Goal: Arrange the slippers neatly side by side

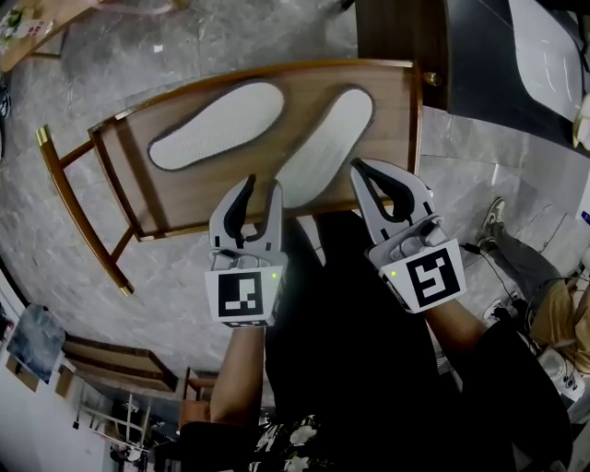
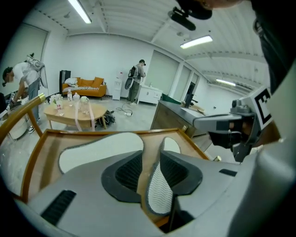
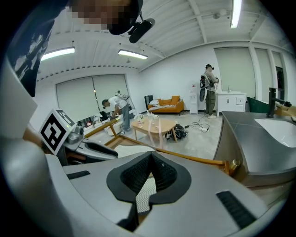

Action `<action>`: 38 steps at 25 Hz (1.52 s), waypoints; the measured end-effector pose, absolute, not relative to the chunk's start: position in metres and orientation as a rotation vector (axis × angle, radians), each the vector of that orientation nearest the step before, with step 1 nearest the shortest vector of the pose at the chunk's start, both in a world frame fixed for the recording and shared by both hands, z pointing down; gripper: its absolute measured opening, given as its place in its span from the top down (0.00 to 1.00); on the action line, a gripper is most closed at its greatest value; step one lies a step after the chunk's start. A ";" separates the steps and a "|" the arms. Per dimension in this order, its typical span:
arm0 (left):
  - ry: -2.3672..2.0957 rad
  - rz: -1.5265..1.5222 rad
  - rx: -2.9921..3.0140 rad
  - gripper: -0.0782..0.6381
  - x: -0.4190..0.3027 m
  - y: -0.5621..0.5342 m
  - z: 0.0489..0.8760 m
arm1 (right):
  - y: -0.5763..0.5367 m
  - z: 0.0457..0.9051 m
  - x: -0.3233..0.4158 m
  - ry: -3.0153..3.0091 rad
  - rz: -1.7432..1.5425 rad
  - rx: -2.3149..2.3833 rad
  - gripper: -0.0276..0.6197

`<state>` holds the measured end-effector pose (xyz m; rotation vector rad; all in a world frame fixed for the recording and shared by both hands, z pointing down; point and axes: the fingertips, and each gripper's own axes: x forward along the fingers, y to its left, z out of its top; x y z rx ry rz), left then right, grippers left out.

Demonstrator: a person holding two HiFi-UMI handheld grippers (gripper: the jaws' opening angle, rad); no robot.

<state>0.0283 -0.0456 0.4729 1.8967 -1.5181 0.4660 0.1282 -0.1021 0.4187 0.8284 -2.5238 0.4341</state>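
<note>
Two white slippers lie sole up on a wooden table with a raised rim [image 1: 277,69]. The left slipper [image 1: 217,124] [image 2: 99,150] points up and right. The right slipper [image 1: 327,147] [image 2: 159,194] lies beside it, heels apart, toes nearer. My left gripper [image 1: 263,184] [image 2: 151,152] stands open at the table's near edge, and the right slipper's zigzag-treaded heel shows in the gap between its pads. My right gripper [image 1: 359,166] [image 3: 151,155] is shut just over the right slipper's near side, with nothing between its tips and the tread [image 3: 145,194] showing below them.
A dark cabinet [image 1: 401,28] stands behind the table's right corner, with a brass knob [image 1: 430,79] close to the rim. A seated person's leg and shoe [image 1: 498,221] are at the right. A low round table [image 2: 74,113] and a sink counter [image 3: 273,129] stand further off.
</note>
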 end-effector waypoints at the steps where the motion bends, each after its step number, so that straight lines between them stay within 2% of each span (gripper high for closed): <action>1: -1.490 0.489 1.891 0.72 0.032 -0.043 0.483 | -0.100 0.420 0.129 -2.520 0.433 0.829 0.96; 7: -1.309 0.571 1.833 0.63 0.048 -0.034 0.534 | -0.085 0.424 0.135 -2.477 0.451 0.825 0.96; 18: -1.159 0.602 1.803 0.61 0.058 -0.042 0.564 | -0.075 0.432 0.137 -2.449 0.476 0.782 0.96; 19: -1.125 0.613 1.805 0.63 0.060 -0.042 0.565 | -0.076 0.433 0.138 -2.448 0.475 0.785 0.96; 20: -1.099 0.626 1.816 0.71 0.062 -0.041 0.564 | -0.078 0.432 0.138 -2.448 0.473 0.790 0.96; 26: -1.160 0.660 1.933 0.81 0.067 -0.044 0.527 | -0.087 0.424 0.138 -2.469 0.448 0.810 0.96; 38: -1.224 0.735 2.134 0.85 0.073 -0.059 0.472 | -0.085 0.418 0.132 -2.497 0.449 0.835 0.96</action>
